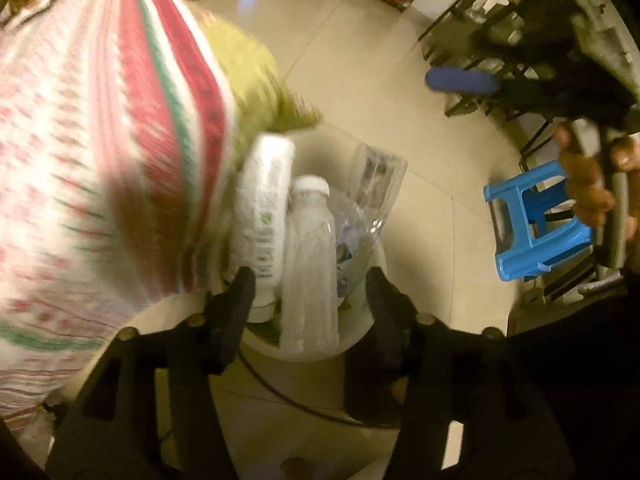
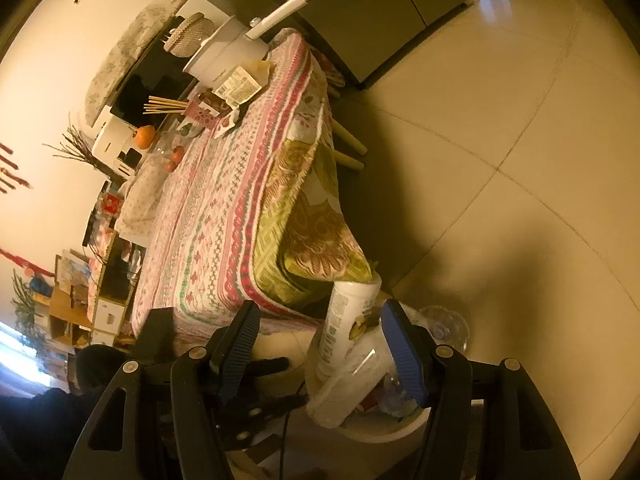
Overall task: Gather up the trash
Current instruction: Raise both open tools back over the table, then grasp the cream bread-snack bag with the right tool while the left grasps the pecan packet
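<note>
Both tongs hang spread and empty over the floor: the left tongs hover directly above a white bin beside the cloth-draped bench, and the right tongs point past the same bin from the other side. The trash sits in that bin, crammed full: a tall white canister, a frosted bottle with a white cap, and a crumpled clear wrapper all stick up above the rim.

The step in hand looks like finishing a drop or settling the load. To do it well, I would press the bottle down gently so it does not topple out, keeping the fingers clear of the wrapper, which could snag and drag out. More litter seems to remain on the bench top, such as a torn packet, so the right tongs could go there while the left steadies the bin.
</note>
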{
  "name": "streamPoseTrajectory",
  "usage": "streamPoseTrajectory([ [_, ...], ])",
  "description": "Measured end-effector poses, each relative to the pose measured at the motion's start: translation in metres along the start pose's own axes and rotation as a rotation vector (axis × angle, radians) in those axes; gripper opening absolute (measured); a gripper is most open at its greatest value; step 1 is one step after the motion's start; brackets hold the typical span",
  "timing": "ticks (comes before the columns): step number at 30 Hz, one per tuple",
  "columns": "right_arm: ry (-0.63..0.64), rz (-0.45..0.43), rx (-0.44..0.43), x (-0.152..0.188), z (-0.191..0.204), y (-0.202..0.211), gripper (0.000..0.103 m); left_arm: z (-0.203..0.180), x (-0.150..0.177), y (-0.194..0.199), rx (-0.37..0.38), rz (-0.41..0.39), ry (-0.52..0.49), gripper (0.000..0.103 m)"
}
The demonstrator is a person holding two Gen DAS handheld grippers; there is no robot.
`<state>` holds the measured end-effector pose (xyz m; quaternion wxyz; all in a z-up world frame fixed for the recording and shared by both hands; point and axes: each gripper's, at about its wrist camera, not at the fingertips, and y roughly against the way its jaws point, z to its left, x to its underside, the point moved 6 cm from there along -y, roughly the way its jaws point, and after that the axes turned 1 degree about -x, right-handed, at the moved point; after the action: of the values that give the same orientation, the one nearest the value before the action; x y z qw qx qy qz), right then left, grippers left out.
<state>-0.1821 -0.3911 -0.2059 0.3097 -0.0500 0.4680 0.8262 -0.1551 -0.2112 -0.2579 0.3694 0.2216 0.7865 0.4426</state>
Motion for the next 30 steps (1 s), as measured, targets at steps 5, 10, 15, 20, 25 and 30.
streamPoseTrajectory([
  [5,0.058,0.002,0.051,-0.017,0.021,-0.004,0.075,0.027,-0.021,0.052,-0.061,-0.079,0.016,0.078],
  [10,0.113,-0.009,0.085,-0.052,0.054,-0.017,0.077,0.08,-0.048,0.098,-0.164,-0.121,0.106,0.087],
  [15,0.169,-0.025,0.113,-0.091,0.091,-0.039,0.077,0.151,-0.076,0.134,-0.281,-0.164,0.223,0.087],
  [20,0.197,-0.03,0.129,-0.134,0.124,-0.073,0.077,0.218,-0.11,0.145,-0.364,-0.183,0.274,0.088],
  [25,0.202,-0.023,0.135,-0.179,0.142,-0.11,0.077,0.274,-0.142,0.132,-0.344,-0.16,0.339,0.087],
  [30,0.182,-0.032,0.13,-0.227,0.15,-0.144,0.077,0.305,-0.178,0.121,-0.256,-0.171,0.39,0.087],
])
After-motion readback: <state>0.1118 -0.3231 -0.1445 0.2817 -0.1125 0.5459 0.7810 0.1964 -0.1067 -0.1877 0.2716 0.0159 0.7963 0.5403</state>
